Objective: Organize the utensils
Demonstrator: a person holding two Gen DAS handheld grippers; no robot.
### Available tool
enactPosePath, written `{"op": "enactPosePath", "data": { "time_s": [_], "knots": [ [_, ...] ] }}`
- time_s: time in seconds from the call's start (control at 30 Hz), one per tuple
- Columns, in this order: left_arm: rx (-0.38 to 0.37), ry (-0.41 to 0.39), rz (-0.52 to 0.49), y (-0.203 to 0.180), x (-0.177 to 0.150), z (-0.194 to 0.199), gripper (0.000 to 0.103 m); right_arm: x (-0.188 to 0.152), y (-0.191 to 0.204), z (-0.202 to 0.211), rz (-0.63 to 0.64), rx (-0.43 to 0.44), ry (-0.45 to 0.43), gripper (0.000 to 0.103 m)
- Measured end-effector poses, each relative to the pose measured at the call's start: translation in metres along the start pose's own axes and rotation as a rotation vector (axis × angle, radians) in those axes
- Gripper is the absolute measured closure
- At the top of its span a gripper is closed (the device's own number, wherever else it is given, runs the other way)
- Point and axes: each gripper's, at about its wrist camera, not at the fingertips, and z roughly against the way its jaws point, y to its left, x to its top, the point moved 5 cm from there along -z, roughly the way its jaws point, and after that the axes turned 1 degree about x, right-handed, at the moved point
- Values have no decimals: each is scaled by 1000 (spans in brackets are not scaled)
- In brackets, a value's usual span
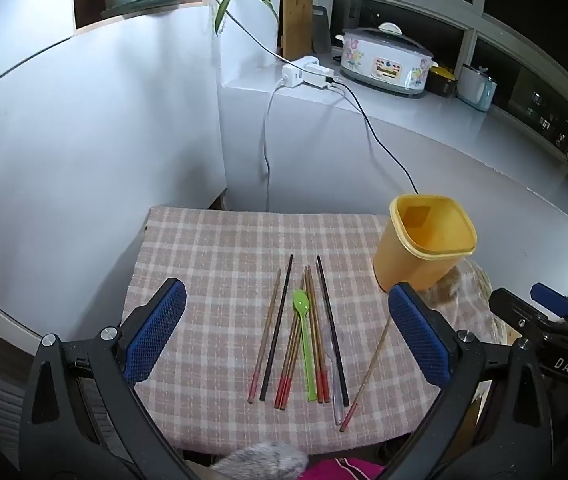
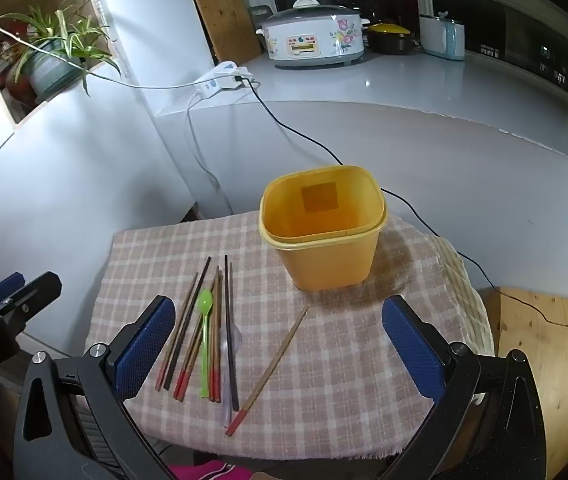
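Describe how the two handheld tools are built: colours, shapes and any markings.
Both tools look alike. The left tool has a black, curved plastic frame with silver screws at the joints, and two fingers faced with blue, diamond-textured pads. The right tool has the same black frame, silver screws and blue textured pads. Seen from the left wrist view, the right tool's body carries white lettering reading "DAS".

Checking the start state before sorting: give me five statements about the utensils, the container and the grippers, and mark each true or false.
1. The yellow container is empty. True.
2. The green spoon stands in the container. False: it lies on the checked cloth among the chopsticks.
3. One red-tipped chopstick lies apart from the bunch, at an angle. True.
4. The left gripper is shut on a chopstick. False: its jaws are open, holding nothing.
5. The right gripper is open. True.
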Motion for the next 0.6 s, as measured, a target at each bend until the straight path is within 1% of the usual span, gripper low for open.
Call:
{"op": "enactPosePath", "data": {
  "time_s": [0.03, 0.1, 0.13, 0.23, 0.27, 0.4, 0.43, 0.6],
  "knots": [
    [0, 0, -2, 0, 0, 0, 0, 0, 0, 0, -1, 0, 0, 1],
    [-9, 26, 12, 10, 5, -9, 0, -1, -1, 1, -1, -3, 0, 1],
    [17, 9, 10, 9, -1, -10, 0, -2, -1, 1, -2, -5, 1, 1],
    [17, 16, 15, 14, 3, -13, 0, -5, -1, 5, -12, -2, 7, 1],
    [15, 12, 13, 14, 3, -11, 0, 2, -4, 1, -12, 2, 8, 1],
    [26, 0, 18, 19, 3, -6, 0, 0, -5, 3, -9, 7, 6, 1],
    [32, -5, 12, 14, 4, -2, 0, -1, -4, 5, -8, 13, 2, 1],
    [35, -36, 19, 15, 6, 10, 0, 0, -4, 15, -7, 7, -13, 1]
  ]
}}
